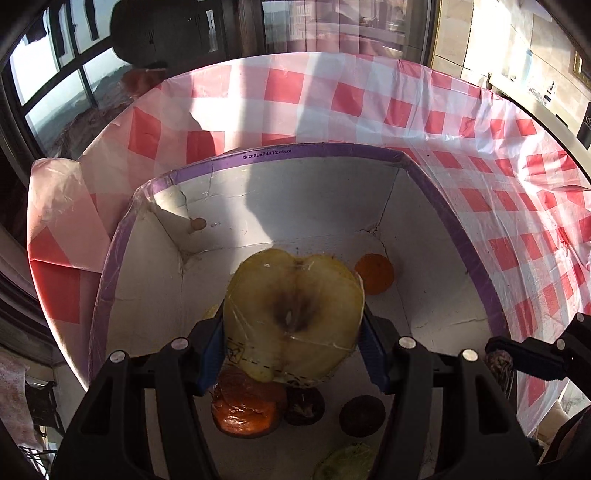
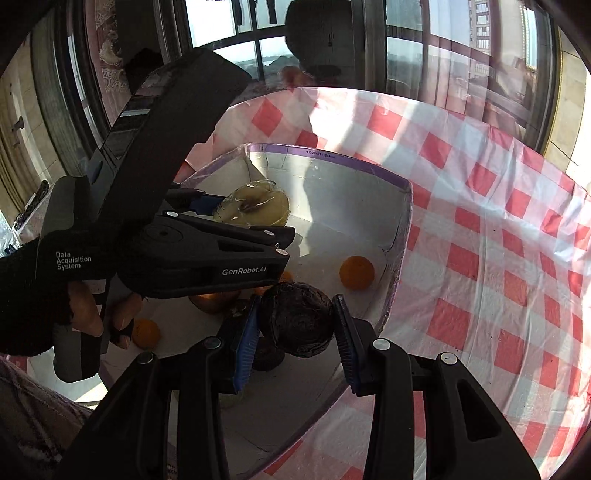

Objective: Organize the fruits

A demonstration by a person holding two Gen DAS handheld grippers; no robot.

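Observation:
My left gripper (image 1: 293,332) is shut on a plastic-wrapped half apple (image 1: 293,314) and holds it above the inside of a white cardboard box with a purple rim (image 1: 332,149). My right gripper (image 2: 295,332) is shut on a dark round fruit (image 2: 297,319) over the box's near right side. In the box lie an orange (image 1: 373,273), a wrapped orange-red fruit (image 1: 245,410), two dark fruits (image 1: 362,415) and a green piece (image 1: 345,461). The right wrist view shows the left gripper (image 2: 255,218) with the half apple (image 2: 255,206), the box (image 2: 332,151) and the orange (image 2: 356,272).
The box stands on a table with a red-and-white checked plastic cloth (image 2: 498,258). A second orange (image 2: 146,332) lies at the box's left side by my gloved hand. Windows and a dark chair (image 1: 162,33) stand beyond the table's far edge.

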